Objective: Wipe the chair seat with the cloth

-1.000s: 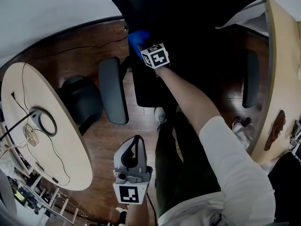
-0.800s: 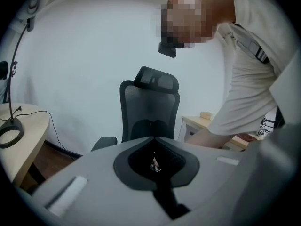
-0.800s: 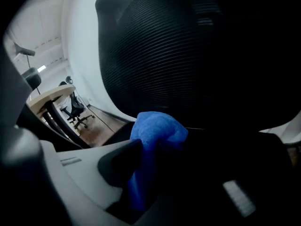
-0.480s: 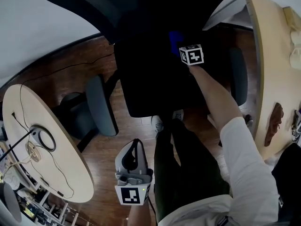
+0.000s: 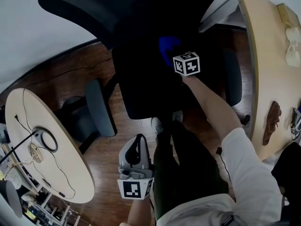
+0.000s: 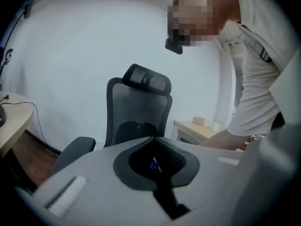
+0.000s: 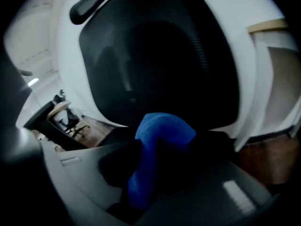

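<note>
Blue cloth [image 5: 168,47] clamped in the right gripper [image 5: 174,55] over the rear of the dark chair seat [image 5: 141,91].

Cloth bunched between the right fingers, closed on it, just in front of the backrest [image 5: 89,4]; contact with the seat not discernible in the dark. From that gripper back across the seat's right front corner, a bare forearm [image 5: 211,107] ending in a white sleeve. Flanking the seat, one dark armrest [image 5: 99,108] on its left and another [image 5: 232,76] on its right. Beyond the seat's front edge, above the wooden floor [image 5: 89,65], the left gripper [image 5: 136,147], fingers closed together on nothing, well apart from the cloth. Farther left of the seat, a round pale table [image 5: 70,173] bearing a cable ring [image 5: 44,139]; right of the seat, a long pale desk [image 5: 270,55].
</note>
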The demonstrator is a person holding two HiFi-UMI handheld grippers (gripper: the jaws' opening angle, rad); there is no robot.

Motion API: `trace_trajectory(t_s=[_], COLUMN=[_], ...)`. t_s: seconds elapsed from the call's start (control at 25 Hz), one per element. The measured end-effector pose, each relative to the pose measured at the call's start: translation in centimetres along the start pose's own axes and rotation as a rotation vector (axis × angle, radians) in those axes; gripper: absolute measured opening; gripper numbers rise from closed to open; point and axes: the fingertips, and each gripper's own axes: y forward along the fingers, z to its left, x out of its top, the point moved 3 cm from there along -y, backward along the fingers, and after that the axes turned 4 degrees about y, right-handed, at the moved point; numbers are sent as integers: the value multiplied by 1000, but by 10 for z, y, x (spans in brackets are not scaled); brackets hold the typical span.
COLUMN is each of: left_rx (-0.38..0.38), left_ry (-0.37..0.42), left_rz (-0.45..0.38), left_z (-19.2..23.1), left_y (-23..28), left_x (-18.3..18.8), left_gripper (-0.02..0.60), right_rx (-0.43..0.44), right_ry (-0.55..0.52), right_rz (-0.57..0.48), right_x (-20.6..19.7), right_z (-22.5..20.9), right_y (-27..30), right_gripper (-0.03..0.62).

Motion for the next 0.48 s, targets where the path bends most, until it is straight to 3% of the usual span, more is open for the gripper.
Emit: trace_trajectory(t_s=[0.12, 0.24, 0.36, 0.48], left_rx=[-21, 9, 30, 21], left_ry=[34, 22, 38, 67], left_rz=[-8, -39, -26, 21], left_z=[-1, 4, 15, 21], left_y=[-1, -2, -7, -24], left_x=[11, 19, 9, -13], left_gripper=[26, 26, 26, 27], right_rx=[192, 262, 244, 201], right_ry=[-53, -43, -48, -86], right_rz=[42, 140, 211, 199], right_x=[-34, -83, -114, -125], right_z=[123, 197, 211, 187], right_y=[38, 87, 121, 123], right_gripper=[94, 94, 94, 94])
